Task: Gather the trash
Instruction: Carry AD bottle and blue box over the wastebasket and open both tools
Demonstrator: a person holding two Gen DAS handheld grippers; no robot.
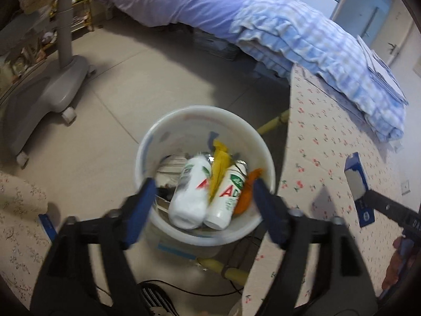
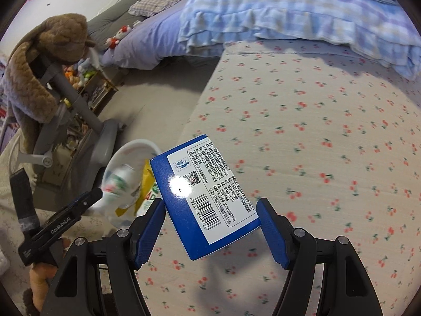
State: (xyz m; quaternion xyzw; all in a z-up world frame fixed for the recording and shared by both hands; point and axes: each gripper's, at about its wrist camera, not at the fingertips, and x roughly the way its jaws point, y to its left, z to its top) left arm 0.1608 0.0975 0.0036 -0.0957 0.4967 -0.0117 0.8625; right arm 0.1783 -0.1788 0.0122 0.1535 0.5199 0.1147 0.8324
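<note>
A white bin [image 1: 158, 134] stands on the floor beside the table. It holds two white bottles [image 1: 189, 192], a yellow wrapper [image 1: 219, 163] and an orange scrap [image 1: 248, 192]. My left gripper [image 1: 204, 208] is open and empty just above the bin. My right gripper [image 2: 211, 230] is shut on a blue box [image 2: 202, 197] with a white barcode label, held above the cherry-print table [image 2: 315, 144]. The box also shows in the left wrist view [image 1: 356, 181]. The bin also shows in the right wrist view [image 2: 123, 152].
A bed with a purple sheet [image 1: 184, 2] and a folded blue checked blanket [image 1: 315, 44] lies behind. A grey wheeled stand [image 1: 52, 87] is on the floor at left. A brown plush toy [image 2: 39, 79] hangs on it. Yellow table legs [image 1: 273, 122] flank the bin.
</note>
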